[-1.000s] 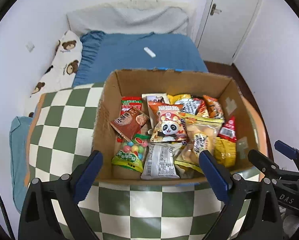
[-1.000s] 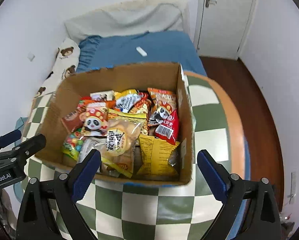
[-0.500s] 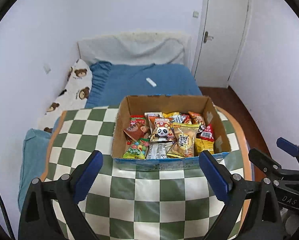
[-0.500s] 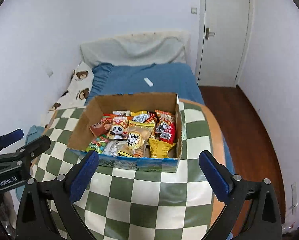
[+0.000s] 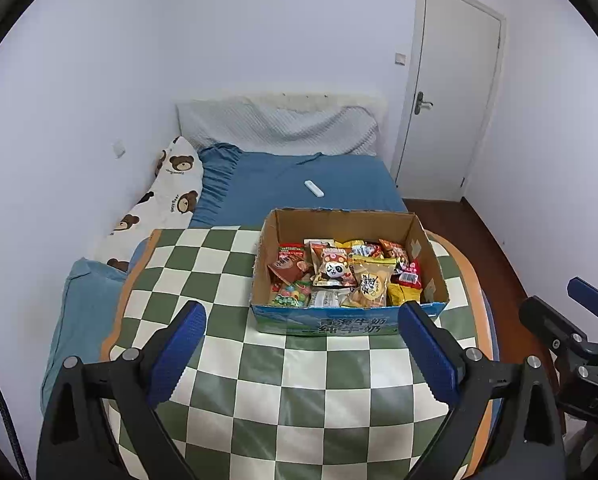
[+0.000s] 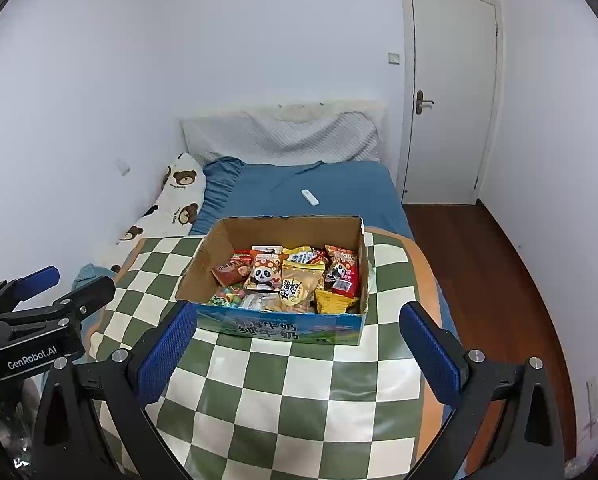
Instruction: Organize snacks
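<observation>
An open cardboard box [image 5: 341, 232] with a blue printed front stands on a green-and-white checkered table [image 5: 219, 280]. It is full of snack packets, among them a panda packet [image 5: 333, 270] and a yellow packet [image 5: 371, 284]. The box also shows in the right wrist view [image 6: 291, 232] with the panda packet [image 6: 263, 274]. My left gripper [image 5: 303, 354] is open and empty, well back from the box. My right gripper [image 6: 299, 354] is open and empty, also back from the box. Each gripper shows at the edge of the other's view.
A bed with a blue sheet [image 5: 299, 184] lies behind the table, with a white remote [image 5: 314, 189] on it and a bear-print pillow [image 5: 167, 200] at the left. A white door [image 5: 447, 96] and wooden floor [image 6: 491, 280] are at the right.
Both grippers have pulled back and up from the box. The box now looks smaller and farther, and more of the table and room shows. Both stay open and empty.
</observation>
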`<state>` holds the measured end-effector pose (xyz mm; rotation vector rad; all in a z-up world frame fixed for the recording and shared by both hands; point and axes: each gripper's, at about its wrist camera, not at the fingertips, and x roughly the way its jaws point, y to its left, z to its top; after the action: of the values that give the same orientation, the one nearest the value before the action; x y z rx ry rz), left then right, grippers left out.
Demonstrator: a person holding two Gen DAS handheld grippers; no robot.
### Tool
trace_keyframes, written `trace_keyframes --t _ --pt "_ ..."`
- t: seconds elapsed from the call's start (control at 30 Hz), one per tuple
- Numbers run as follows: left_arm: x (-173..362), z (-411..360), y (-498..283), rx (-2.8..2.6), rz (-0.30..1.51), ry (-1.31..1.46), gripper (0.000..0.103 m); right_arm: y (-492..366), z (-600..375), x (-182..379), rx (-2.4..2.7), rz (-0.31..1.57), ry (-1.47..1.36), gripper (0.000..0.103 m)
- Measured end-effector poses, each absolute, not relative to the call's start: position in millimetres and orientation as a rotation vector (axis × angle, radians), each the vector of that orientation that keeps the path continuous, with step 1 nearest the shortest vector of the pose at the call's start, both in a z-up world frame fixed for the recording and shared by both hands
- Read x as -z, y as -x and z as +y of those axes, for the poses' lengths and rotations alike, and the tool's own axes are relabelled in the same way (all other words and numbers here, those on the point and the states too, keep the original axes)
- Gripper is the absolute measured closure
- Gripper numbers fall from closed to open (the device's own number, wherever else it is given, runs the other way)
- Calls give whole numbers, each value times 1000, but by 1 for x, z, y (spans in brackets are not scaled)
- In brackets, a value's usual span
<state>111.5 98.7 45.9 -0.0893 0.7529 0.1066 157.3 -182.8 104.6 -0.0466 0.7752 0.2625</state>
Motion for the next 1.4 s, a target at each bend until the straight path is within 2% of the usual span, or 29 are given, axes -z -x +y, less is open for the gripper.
trace_keyframes --t 0.07,0.47,0.97,1.4 --pt "-46 100 -111 -114 746 93 0 -156 -183 -106 -266 770 42 0" --pt "-22 95 -137 -141 764 63 0 -179 -181 -81 -247 771 13 0" --pt "25 93 -195 -167 825 20 0 -238 -176 -14 -190 812 18 0" --pt "32 92 -211 -165 829 21 0 -256 -175 -9 -170 809 26 0"
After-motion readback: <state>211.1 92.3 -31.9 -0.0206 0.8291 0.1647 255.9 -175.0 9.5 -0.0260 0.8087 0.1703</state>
